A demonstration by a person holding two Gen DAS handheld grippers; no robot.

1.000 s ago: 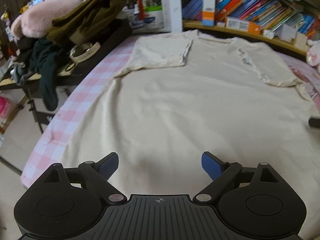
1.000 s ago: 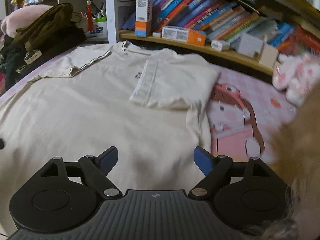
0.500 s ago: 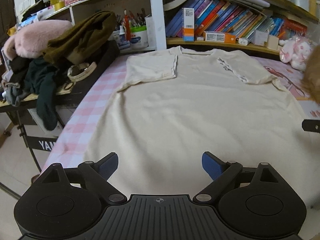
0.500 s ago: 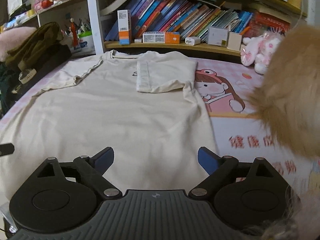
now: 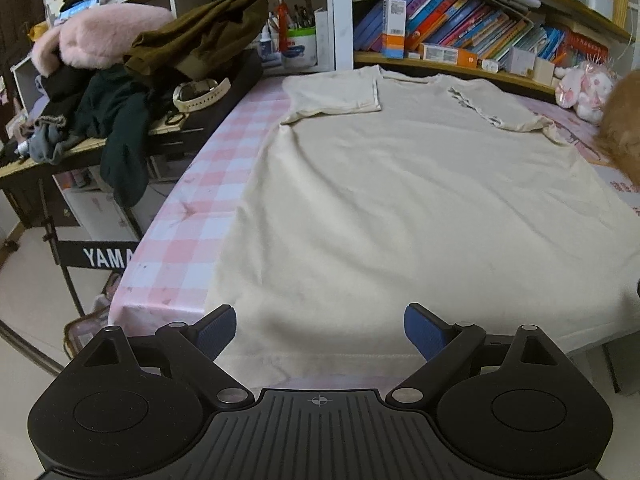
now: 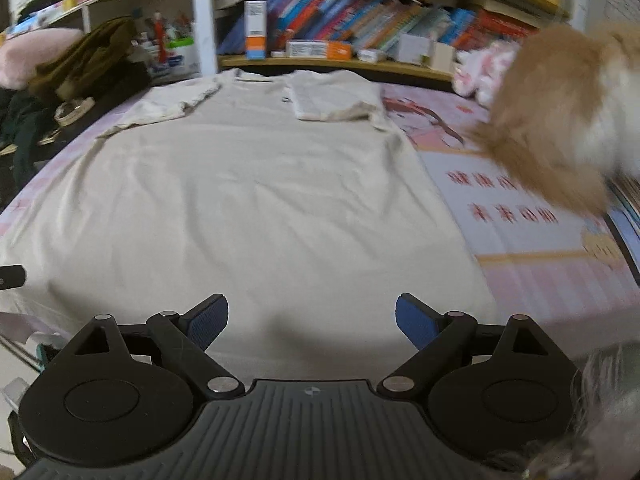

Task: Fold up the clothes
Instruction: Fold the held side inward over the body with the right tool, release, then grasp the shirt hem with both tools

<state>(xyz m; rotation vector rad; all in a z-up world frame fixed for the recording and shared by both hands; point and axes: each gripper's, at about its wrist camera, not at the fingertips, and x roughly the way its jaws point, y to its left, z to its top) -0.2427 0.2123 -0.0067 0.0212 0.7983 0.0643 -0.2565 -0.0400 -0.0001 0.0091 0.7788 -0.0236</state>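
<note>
One cream T-shirt (image 5: 400, 200) lies flat on my bench (image 5: 188, 236), both short sleeves folded in over its chest, hem toward me at the near edge. My left tongs (image 5: 320, 328) hang over the hem's left part, spread wide with nothing between the pads. My right tongs (image 6: 312, 320) hover over the hem's right part, having just spread a little further, also empty. Beyond the collar, a shelf (image 5: 440, 65) holds a leaning row of books (image 5: 460, 28) and small boxes. Left of the bench, a heap of dark clothes (image 5: 120, 96) sits piled. Ginger fur (image 6: 560, 120) blurs at right.
</note>
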